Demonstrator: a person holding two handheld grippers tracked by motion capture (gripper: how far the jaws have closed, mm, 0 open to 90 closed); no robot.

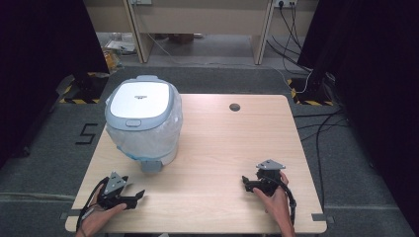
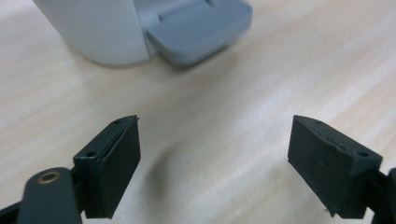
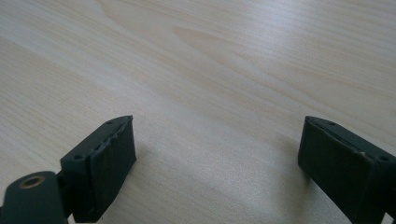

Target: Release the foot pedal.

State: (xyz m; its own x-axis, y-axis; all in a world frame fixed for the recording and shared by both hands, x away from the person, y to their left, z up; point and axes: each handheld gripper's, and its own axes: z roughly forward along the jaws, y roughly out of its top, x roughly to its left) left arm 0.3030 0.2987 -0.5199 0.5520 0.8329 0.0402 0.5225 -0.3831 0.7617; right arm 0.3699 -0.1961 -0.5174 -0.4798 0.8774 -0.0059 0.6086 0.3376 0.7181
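Two hand-held grippers rest low over a pale wooden table (image 1: 222, 148) in the high view. The left gripper (image 1: 140, 194) sits at the near left corner, held by a hand (image 1: 94, 219) that comes in from the bottom edge, its jaws pointing toward the table's middle. The right gripper (image 1: 244, 181) sits at the near right, held by the other hand (image 1: 276, 200), its jaws pointing left. Neither has anything between its jaws. A white pedal bin (image 1: 143, 118) with a grey-rimmed lid stands on the far left part of the table, a clear liner bag (image 1: 170, 129) hanging over its side, and its grey foot pedal (image 1: 150, 165) sticks out toward the near edge, near the left gripper but apart from it. A small round hole (image 1: 234, 107) lies in the tabletop toward the far side

From the left gripper view, its two black jaws stand wide apart above bare wood, holding nothing. The bin's white base (image 2: 93, 32) and the ribbed grey pedal (image 2: 198, 28) lie just ahead of the jaws, not touching them

From the right gripper view, the two black jaws likewise stand well apart with nothing in them, and wood grain (image 3: 210, 70) stretches ahead of them
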